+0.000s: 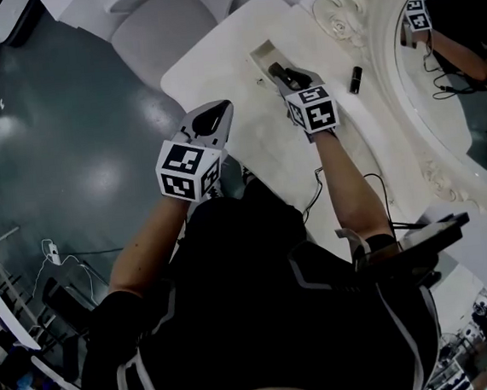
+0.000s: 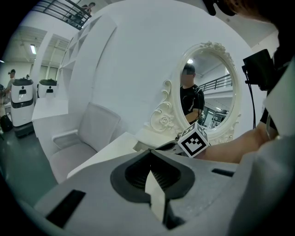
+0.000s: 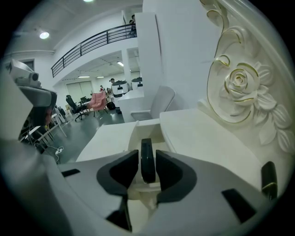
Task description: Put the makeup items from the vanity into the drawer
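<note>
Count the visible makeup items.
2: a dark compact between the right gripper's jaws at the drawer; a dark tube on the vanity by the mirror. Others may be hidden.

**Left gripper** (image 1: 212, 116): was held out in front of the torso and tipped slightly downward. Its jaws were closed together with nothing between them. Its marker cube (image 1: 188, 169) faced up at the rear.

**Left forearm** (image 1: 145, 242): was bare, bent at the elbow and reaching forward.

**Right gripper** (image 1: 287, 76): reached further forward than the left and pointed more steeply down. Its jaws were parted. A dark flat disc (image 3: 147, 162) stood edge-on between the pads, with a sliver of gap beside it.

**Right forearm** (image 1: 345, 184): was bare and extended nearly straight.
</note>
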The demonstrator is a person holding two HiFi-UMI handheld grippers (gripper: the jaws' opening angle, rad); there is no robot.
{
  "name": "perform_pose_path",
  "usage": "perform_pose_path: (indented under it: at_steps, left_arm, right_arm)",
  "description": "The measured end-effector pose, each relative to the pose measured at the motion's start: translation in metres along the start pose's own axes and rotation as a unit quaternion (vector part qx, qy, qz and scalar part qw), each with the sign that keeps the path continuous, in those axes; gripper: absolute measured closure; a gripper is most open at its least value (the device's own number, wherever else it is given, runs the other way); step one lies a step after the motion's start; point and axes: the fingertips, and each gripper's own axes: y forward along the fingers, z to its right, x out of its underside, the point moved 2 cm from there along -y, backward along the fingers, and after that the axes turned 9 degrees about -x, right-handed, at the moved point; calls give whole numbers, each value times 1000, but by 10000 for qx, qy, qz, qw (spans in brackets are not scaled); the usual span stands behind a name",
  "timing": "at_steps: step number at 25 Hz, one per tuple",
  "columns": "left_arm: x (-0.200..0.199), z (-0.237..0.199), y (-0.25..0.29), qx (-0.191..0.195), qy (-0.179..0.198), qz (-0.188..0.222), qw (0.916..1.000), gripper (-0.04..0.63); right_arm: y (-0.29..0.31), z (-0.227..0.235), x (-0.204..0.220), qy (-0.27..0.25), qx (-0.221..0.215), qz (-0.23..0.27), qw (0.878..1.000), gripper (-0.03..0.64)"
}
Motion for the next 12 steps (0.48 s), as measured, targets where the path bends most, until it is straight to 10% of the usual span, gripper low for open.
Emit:
perform_pose_path:
  at_steps: [12]
  left_arm:
    - [-3, -3, -9, -11, 57, 12, 10000, 592]
  right_arm:
    - [-9, -2, -4, -5, 26, -19, 10000, 463]
